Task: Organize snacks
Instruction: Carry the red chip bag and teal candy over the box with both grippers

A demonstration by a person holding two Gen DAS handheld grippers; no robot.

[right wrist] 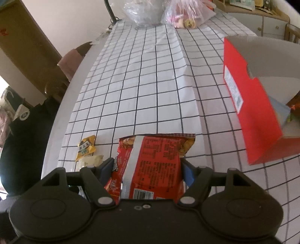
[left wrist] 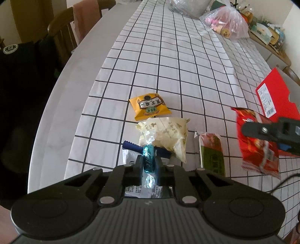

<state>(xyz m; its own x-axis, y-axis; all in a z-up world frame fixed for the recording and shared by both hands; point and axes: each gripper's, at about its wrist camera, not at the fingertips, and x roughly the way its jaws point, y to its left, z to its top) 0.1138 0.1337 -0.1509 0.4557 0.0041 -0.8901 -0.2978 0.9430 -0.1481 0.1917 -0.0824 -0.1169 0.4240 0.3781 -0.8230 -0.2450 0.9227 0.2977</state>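
Observation:
My left gripper (left wrist: 149, 161) is shut on a teal foil candy (left wrist: 148, 155) and holds it above a blue and white packet (left wrist: 131, 155). Ahead on the checked cloth lie a yellow packet (left wrist: 150, 108), a cream wrapper (left wrist: 166, 133) and a green and red bar (left wrist: 211, 152). My right gripper (right wrist: 146, 165) is shut on a red snack bag (right wrist: 153, 163), held above the cloth; the bag also shows in the left wrist view (left wrist: 256, 142). The open red box (right wrist: 251, 105) stands to the right, with some packets inside.
Plastic bags (right wrist: 185, 15) of goods sit at the far end of the table. A wooden chair (left wrist: 61, 33) and dark clothing (left wrist: 20, 90) stand along the left table edge (left wrist: 61, 78). A shelf (left wrist: 270, 41) with clutter is at the far right.

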